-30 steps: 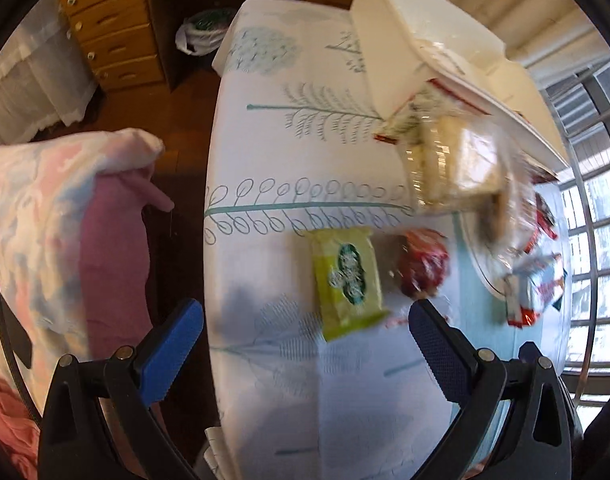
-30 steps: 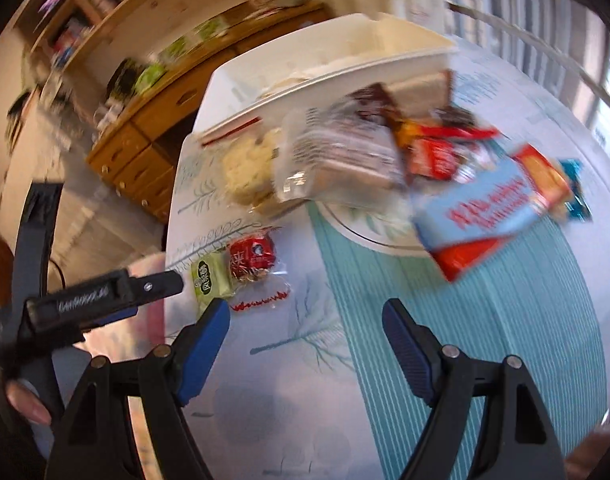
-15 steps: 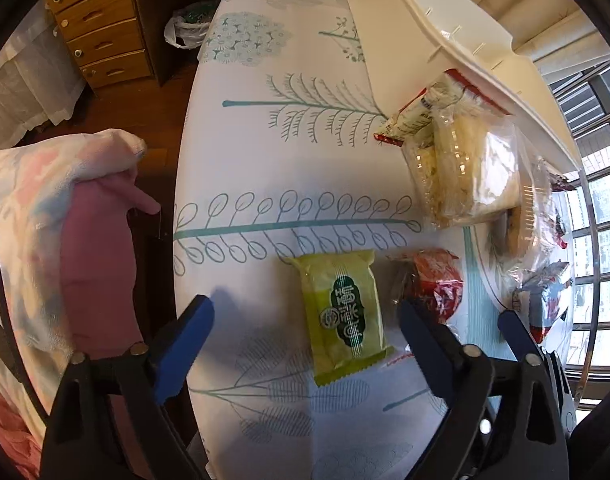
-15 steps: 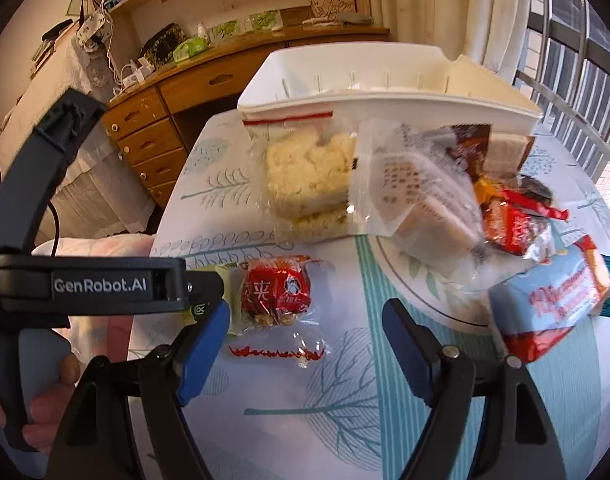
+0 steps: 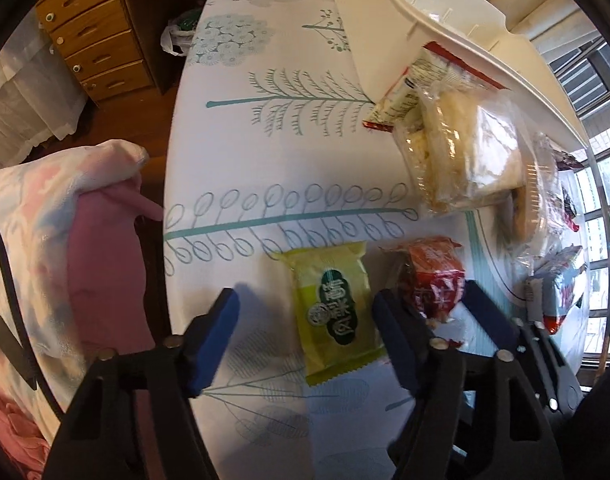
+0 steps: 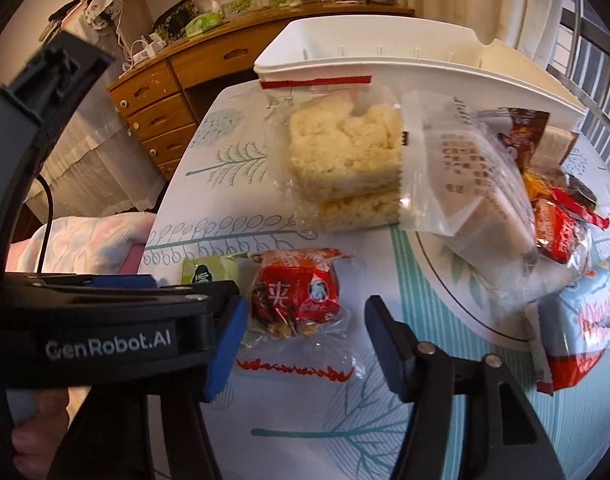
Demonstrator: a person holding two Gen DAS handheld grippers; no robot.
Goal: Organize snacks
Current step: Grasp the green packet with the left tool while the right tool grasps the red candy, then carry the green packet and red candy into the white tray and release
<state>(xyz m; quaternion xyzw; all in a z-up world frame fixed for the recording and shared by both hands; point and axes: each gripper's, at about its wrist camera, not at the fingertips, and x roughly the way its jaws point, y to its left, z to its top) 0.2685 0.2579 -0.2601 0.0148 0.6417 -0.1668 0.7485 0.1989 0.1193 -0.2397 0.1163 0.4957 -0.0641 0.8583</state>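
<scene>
A green snack packet (image 5: 333, 308) lies flat on the white patterned tablecloth, between the open jaws of my left gripper (image 5: 305, 320). A red snack packet (image 6: 297, 296) lies beside it, between the open jaws of my right gripper (image 6: 305, 328); it also shows in the left wrist view (image 5: 435, 276). The green packet (image 6: 203, 272) is partly hidden behind the left gripper's body in the right wrist view. Neither gripper touches its packet. A white plastic bin (image 6: 369, 60) stands at the far side of the table.
A clear bag of pale rice cakes (image 6: 345, 160) and a translucent wrapped cake (image 6: 477, 184) lean by the bin (image 5: 425, 12). Several red and blue packets (image 6: 577, 312) pile at the right. A wooden drawer unit (image 5: 93, 40) and pink bedding (image 5: 45, 240) lie left of the table.
Both grippers have come lower and closer to the table. The left now straddles the green packet and the right straddles the red packet. The jaws have narrowed somewhat.
</scene>
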